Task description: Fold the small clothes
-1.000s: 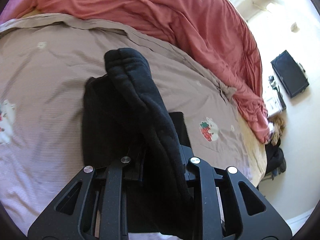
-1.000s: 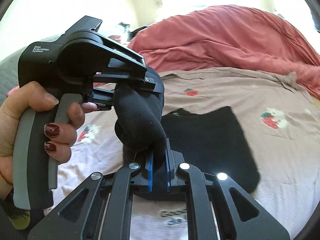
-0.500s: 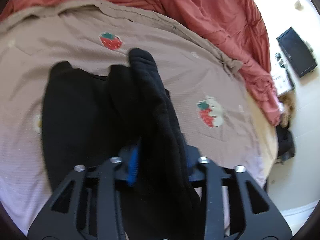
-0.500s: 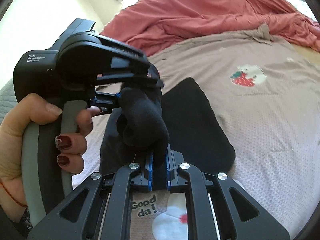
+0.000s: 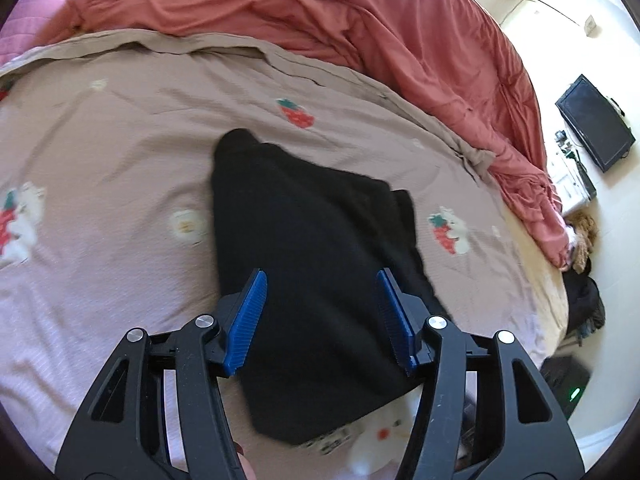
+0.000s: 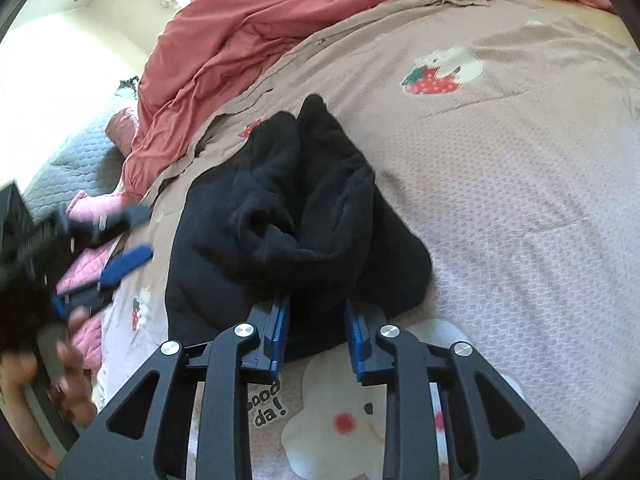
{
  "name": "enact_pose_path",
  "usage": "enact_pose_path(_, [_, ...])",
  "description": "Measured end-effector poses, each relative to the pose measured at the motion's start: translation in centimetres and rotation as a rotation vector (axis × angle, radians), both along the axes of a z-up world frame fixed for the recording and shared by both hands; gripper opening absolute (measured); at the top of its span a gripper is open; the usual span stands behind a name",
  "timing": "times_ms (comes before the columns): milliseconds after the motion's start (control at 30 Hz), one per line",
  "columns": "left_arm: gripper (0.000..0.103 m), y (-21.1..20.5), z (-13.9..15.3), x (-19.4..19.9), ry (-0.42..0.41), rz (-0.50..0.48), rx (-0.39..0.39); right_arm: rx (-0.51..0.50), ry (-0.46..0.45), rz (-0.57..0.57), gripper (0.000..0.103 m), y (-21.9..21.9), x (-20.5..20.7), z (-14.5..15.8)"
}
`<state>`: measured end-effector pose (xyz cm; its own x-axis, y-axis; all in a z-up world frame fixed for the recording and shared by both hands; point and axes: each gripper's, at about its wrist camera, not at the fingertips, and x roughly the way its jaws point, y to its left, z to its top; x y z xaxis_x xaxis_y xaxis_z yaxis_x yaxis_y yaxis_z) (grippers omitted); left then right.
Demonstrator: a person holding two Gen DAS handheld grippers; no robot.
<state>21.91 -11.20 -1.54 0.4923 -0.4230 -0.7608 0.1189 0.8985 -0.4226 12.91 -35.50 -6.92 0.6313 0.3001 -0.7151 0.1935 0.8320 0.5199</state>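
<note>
both grippers have just let the black garment [image 5: 316, 280] drop folded onto the bedsheet [image 5: 120, 128]. left gripper [image 5: 320, 312] jaws opening wide, empty; right gripper [image 6: 316, 334] jaws parting, cloth loose between them.

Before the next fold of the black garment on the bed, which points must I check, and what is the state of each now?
1. Black garment lies on the bedsheet: ok.
2. Left gripper released, jaws opening, pads clear of fabric: ok.
3. Right gripper released: jaws opening, cloth between them, contact: cannot tell.
4. Fold flat: not ok, the top layer is bunched in the right wrist view.
5. Red duvet clear of garment: ok.
</note>
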Motion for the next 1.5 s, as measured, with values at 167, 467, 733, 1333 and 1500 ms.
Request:
enact_pose_path(167, [0.049,0.3,0.0,-1.1,-0.039,0.007,0.13,-0.04,-0.01,-0.023,0.033,-1.0,-0.7,1.4])
enact_pose_path(467, [0.048,-1.8,-3.6,-1.5,-0.013,-0.056,0.256,-0.094,-0.117,0.012,0.034,-3.1,0.0,4.0])
enact_pose_path(733, [0.048,-3.0,-4.6,-2.5,-0.054,-0.087,0.334,-0.109,-0.091,0.198,0.034,-0.3,6.1,2.9])
enact_pose_path(1333, [0.048,-2.7,-4.5,-2.6,-0.054,-0.081,0.31,0.061,-0.001,0.272,0.03,0.2,11.3,-1.4])
enact_pose_path(1500, [0.049,-2.6,-4.3,-2.9,-0.054,-0.07,0.303,0.002,-0.037,0.303,0.016,1.0,11.0,-0.3])
